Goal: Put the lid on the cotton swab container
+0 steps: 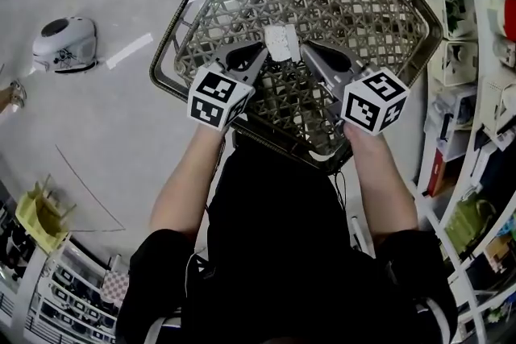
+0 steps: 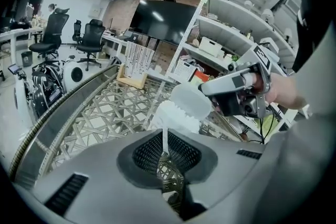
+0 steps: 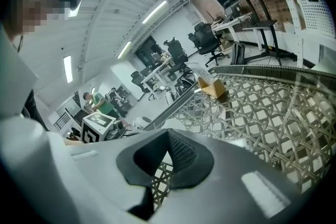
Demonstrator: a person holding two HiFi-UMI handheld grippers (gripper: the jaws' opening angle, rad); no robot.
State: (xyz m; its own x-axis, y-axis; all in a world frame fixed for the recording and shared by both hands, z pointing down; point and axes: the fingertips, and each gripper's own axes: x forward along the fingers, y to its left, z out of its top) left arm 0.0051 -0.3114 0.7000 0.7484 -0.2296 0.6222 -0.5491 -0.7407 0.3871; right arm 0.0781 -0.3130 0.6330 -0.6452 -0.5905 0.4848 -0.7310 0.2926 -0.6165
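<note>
Where the cotton swab container [image 2: 169,117] is: over the lattice table [image 1: 363,4], near its middle, between the two gripper tips.
Lid [image 2: 193,101]: cloudy and rounded, touching the container's upper right side; I cannot tell whether it is seated.
Left gripper [image 2: 164,150]: tongs narrow, pinching a thin white edge of the container.
Right gripper [image 2: 212,89]: tongs narrow on the lid, reaching in from the right.
Table: woven lattice top with a dark rim.
Far end of table: small wooden holder [image 2: 132,79].
Right: white shelves [image 2: 231,26] crowded with boxes.
Left, on the floor: white rounded device [image 1: 64,44].
</note>
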